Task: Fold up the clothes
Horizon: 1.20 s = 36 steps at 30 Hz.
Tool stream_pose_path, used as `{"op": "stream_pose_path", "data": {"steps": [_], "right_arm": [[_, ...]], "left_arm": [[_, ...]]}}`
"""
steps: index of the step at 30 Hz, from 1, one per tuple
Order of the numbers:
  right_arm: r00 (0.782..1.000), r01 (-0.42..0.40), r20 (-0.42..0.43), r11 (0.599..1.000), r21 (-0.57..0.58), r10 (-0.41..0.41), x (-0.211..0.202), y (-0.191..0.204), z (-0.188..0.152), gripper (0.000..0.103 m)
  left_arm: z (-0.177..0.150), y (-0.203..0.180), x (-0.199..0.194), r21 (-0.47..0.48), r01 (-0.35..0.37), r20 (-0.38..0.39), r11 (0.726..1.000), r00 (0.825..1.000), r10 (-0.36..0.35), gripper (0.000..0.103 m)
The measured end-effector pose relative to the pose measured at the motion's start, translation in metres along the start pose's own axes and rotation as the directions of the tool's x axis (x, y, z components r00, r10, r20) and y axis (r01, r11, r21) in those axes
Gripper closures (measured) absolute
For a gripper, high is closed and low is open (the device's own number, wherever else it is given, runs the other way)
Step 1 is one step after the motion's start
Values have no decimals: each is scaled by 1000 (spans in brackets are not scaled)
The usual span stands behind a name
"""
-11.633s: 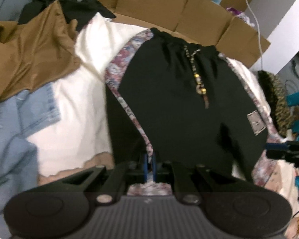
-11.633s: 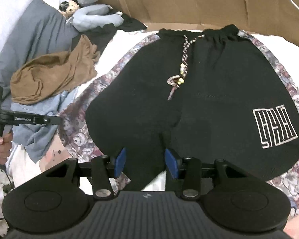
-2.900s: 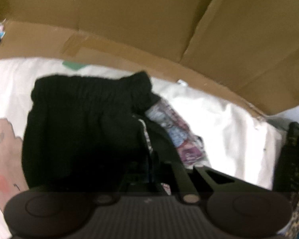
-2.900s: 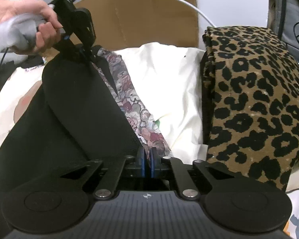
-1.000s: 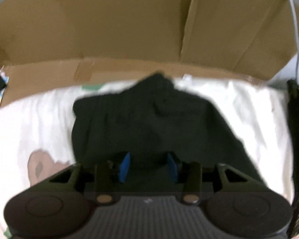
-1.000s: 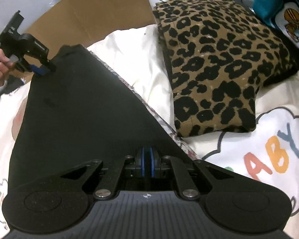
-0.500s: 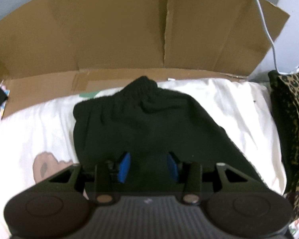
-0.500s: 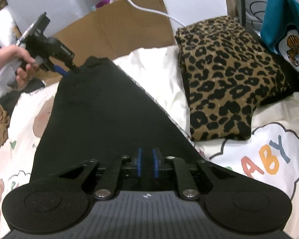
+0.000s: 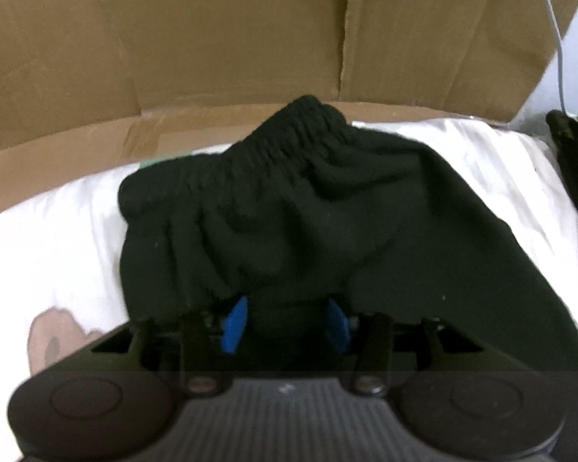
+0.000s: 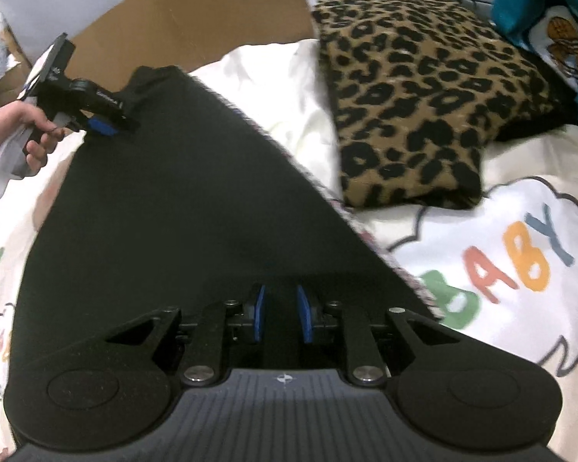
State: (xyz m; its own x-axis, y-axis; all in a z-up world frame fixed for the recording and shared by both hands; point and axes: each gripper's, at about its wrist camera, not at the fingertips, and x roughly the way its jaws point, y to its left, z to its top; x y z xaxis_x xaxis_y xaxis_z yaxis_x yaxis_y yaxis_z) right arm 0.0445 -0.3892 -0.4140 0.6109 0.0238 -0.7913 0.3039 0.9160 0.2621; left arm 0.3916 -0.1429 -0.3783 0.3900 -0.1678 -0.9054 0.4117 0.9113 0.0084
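Observation:
The black shorts (image 9: 327, 208) lie folded in half lengthwise on the cream printed sheet (image 9: 57, 238), with the bunched elastic waistband (image 9: 289, 131) at the far end by the cardboard. My left gripper (image 9: 285, 323) is open, its blue pads apart just over the waist end. In the right wrist view the shorts (image 10: 181, 200) form a dark triangle with a floral trim edge (image 10: 366, 238) on the right. My right gripper (image 10: 281, 313) is open over the leg end, its pads a little apart. The left gripper (image 10: 108, 123) shows there at the far corner.
A cardboard wall (image 9: 250, 46) stands behind the waistband. A folded leopard-print garment (image 10: 424, 88) lies to the right of the shorts. A teal item (image 10: 551, 19) is at the far right. The sheet carries a "BABY" print (image 10: 501, 261).
Both grippers have let go of the shorts: the left opened about a second ago, the right just now. The shorts now lie flat, folded in half.

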Motion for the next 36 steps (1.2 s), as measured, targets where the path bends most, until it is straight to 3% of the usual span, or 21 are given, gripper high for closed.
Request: {"op": "stream_pose_path", "data": {"steps": [8, 13, 17, 26, 30, 32, 36], "right_arm": [[999, 42, -22, 998, -43, -43, -12, -3, 3, 78], [999, 19, 46, 999, 49, -21, -22, -12, 5, 78], [999, 30, 23, 999, 17, -30, -11, -10, 4, 78], [999, 31, -16, 998, -46, -32, -1, -17, -1, 78], [999, 33, -12, 999, -33, -34, -3, -17, -1, 78], [999, 33, -1, 999, -11, -33, -6, -19, -1, 79], [999, 35, 17, 999, 20, -36, -12, -23, -4, 78]], "left_arm": [[12, 11, -32, 4, 72, 58, 997, 996, -72, 60], [22, 26, -48, -36, 74, 102, 997, 992, -70, 77], [28, 19, -35, -6, 91, 89, 996, 992, -90, 78], [38, 15, 6, -111, 12, 110, 994, 994, 0, 77], [41, 3, 2, -88, -31, 89, 996, 995, 38, 79], [47, 2, -6, -72, -23, 70, 997, 997, 28, 79], [57, -2, -26, -61, 65, 89, 996, 994, -59, 78]]}}
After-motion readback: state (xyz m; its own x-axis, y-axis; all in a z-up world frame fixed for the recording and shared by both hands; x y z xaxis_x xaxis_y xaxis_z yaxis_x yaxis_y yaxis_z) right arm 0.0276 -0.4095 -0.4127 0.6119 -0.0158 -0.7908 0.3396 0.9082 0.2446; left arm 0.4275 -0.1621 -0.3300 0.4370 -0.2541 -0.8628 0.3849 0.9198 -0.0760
